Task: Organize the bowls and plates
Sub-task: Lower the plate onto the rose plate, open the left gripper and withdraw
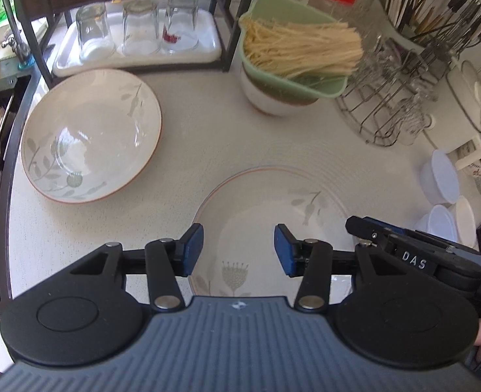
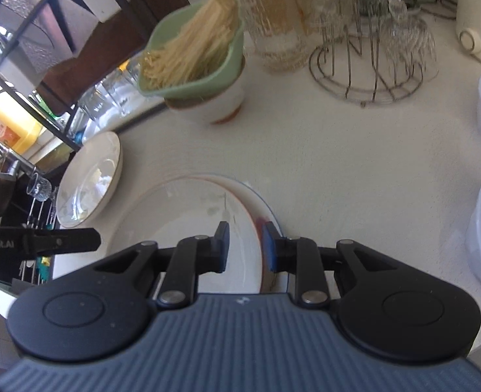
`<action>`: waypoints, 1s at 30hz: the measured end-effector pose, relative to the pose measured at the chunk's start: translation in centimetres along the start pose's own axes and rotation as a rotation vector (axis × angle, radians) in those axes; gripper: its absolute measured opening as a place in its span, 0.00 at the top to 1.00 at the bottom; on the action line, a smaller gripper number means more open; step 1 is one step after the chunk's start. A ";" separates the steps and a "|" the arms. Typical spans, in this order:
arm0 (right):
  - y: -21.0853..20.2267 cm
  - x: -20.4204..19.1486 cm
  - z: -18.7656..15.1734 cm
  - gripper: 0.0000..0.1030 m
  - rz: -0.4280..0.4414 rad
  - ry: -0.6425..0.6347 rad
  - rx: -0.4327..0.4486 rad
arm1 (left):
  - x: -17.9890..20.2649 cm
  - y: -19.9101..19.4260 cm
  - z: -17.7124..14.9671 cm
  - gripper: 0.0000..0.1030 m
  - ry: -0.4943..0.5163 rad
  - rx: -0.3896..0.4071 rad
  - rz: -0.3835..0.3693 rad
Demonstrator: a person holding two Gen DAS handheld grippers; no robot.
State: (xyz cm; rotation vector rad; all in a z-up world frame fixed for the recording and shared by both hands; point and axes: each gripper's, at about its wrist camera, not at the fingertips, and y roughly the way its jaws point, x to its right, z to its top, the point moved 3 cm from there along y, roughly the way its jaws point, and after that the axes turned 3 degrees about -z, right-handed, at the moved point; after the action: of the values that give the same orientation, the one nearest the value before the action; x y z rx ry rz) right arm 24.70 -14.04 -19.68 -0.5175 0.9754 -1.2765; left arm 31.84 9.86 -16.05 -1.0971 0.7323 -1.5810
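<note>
Plates are the business here: one floral plate (image 1: 91, 135) lies flat on the counter (image 1: 207, 124) at far left, just in front of the tray of upturned glasses (image 1: 136, 29), and a second floral plate (image 2: 188, 228) sits near, under both grippers, resting on what looks like a wider blue-rimmed plate (image 2: 266, 209) beneath it. The right gripper (image 2: 245, 248) straddles the right rim of the near plate, one pad inside the rim and one outside, with a narrow gap that seems closed onto the edge, though I cannot tell whether the pads truly bite. The left gripper (image 1: 238, 250) hovers over the same plate with its fingers wide apart, holding nothing. The step in hand looks like picking up the near plate by its rim. The next move likely calls for a firm pinch and a level lift, so the plate clears the one below without scraping, then a carry to the far-left plate for stacking, well clear of the noodle bowl (image 1: 292, 55).
</note>
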 end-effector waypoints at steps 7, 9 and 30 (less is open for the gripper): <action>-2.9 -2.0 0.7 0.74 -0.012 -0.072 0.100 | 0.9 -3.7 0.4 0.48 0.040 0.086 -0.035; -3.8 -2.5 1.1 0.74 -0.016 -0.086 0.135 | 1.1 -4.9 0.4 0.48 0.056 0.115 -0.040; -12.8 -7.6 -2.9 0.74 -0.067 -0.005 0.356 | -0.5 -12.5 -4.5 0.46 0.204 0.218 -0.096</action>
State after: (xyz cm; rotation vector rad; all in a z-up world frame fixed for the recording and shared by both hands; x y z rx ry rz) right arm 15.30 -9.57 -8.68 -0.2774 0.7096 -1.4700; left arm 22.71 13.56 -7.12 -0.8305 0.6301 -1.8273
